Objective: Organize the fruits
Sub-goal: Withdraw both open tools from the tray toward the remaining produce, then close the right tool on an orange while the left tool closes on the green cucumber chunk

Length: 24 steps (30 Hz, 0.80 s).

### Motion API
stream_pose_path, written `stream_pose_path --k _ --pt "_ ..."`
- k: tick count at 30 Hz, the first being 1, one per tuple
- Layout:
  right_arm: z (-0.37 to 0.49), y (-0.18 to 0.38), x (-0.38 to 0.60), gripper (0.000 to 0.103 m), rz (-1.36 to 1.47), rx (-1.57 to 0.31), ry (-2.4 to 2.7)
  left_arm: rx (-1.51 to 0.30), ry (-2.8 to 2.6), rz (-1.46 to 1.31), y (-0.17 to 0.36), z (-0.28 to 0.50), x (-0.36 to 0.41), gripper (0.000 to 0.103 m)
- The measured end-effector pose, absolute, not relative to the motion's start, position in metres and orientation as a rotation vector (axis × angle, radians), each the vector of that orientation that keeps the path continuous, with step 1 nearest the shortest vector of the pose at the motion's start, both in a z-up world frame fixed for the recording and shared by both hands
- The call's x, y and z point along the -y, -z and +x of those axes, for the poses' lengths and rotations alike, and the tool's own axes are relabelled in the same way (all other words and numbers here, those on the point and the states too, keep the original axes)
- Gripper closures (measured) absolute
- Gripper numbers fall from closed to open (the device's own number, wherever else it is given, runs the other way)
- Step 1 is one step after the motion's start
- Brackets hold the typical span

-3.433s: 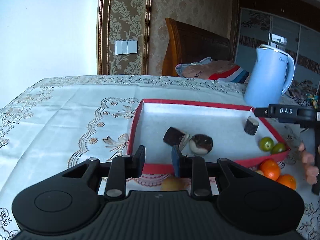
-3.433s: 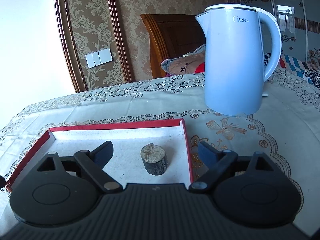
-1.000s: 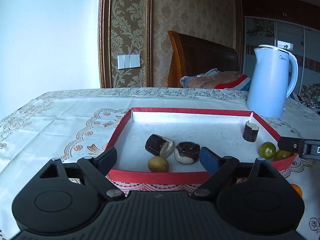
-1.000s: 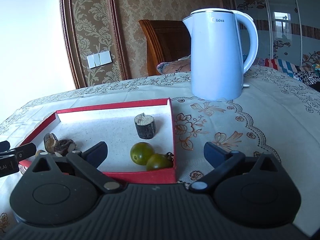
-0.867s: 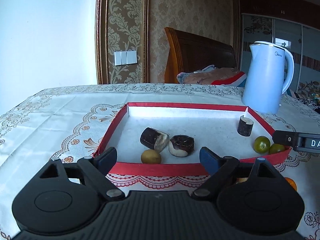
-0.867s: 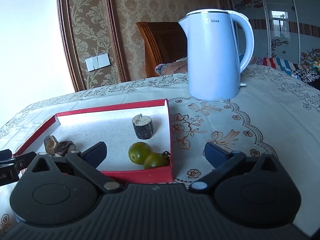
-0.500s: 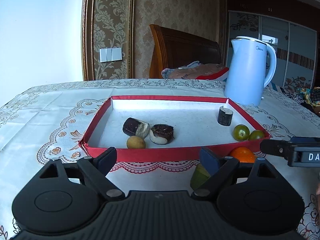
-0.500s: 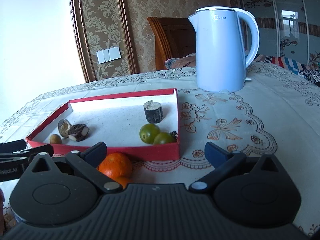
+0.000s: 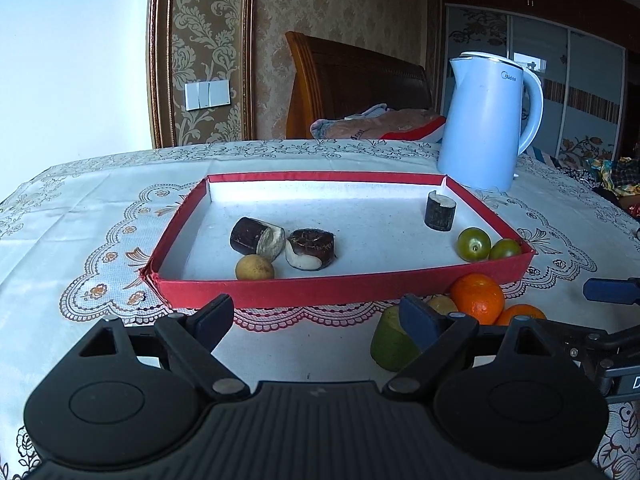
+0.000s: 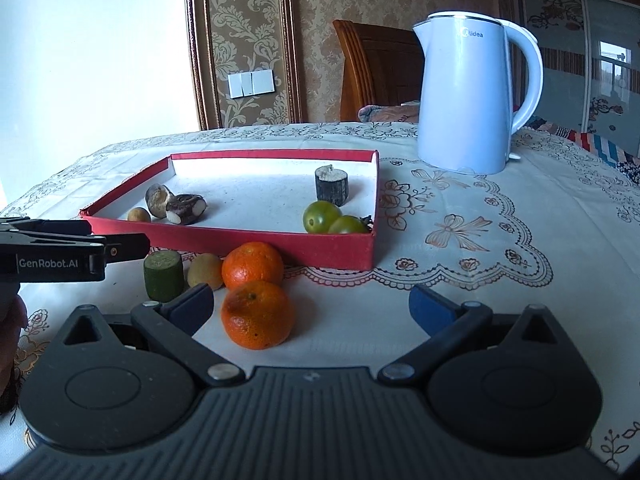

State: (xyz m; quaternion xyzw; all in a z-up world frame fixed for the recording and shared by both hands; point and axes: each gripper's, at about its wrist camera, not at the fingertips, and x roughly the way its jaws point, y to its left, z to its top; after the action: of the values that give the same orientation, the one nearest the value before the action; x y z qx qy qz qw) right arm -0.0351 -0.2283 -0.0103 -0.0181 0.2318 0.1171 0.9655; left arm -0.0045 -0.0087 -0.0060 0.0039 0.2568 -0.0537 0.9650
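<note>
Red tray [image 9: 332, 295] long axis left-right, both tools wide open w/ nothing gripped, oranges [image 10: 256, 314] in front.

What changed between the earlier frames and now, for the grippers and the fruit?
Both grippers backed away from the red tray, so the oranges and the green piece in front of it came into view. The left gripper, narrow at first around a small yellowish fruit, opened; that fruit now lies in the tray. The right gripper stayed open and empty. The kettle and the other tray pieces did not move.
</note>
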Motion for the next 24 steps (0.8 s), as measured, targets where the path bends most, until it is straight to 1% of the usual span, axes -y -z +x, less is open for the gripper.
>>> stream_pose_path --k 24 --pt "-0.021 0.016 0.215 0.000 -0.082 -0.549 -0.206 -0.544 0.124 0.008 0.008 -0.002 0.010 0.013"
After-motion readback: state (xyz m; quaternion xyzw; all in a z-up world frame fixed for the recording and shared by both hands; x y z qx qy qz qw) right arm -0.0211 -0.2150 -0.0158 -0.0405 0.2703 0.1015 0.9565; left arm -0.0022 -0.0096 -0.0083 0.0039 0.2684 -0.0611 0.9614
